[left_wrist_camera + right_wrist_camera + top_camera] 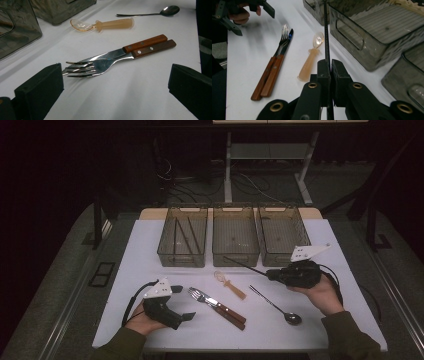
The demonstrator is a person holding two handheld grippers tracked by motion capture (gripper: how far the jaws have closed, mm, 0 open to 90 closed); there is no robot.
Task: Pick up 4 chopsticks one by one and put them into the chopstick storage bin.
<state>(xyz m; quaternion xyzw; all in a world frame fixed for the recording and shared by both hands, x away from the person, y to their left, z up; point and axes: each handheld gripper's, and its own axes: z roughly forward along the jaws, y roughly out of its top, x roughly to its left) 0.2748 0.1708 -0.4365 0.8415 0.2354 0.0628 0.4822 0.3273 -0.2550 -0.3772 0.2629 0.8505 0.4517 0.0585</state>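
A: Our right gripper [327,75] has its jaws pinched nearly together on a thin black chopstick [326,32]. The stick runs straight out ahead of the jaws, long axis in line with them, and its far end passes over the edge of the middle bin [235,251].

B: So which way does it go from here? From above, the chopstick [245,265] points out from the right gripper [270,274] toward the left bin [165,251], where thin dark sticks already lie. We'd judge that is where it belongs, across and beyond the jaws' tip.

A: Agreed, and the right hand is the one to do it, since it holds the stick. Our left gripper [112,92] has its jaws standing wide apart with nothing between them. The fork [97,66] lies just ahead of that gap, tines toward us, handle running away to the right, and a knife [150,48] lies touching alongside it.

B: What can't we make out?

A: The chopstick's tip runs off the top of the right gripper view, so we cannot tell whether it hangs above a bin. The rear end is hidden behind the jaws. The plastic spoon [312,60] sits just left of the stick, the metal spoon [280,307] near our right hand.
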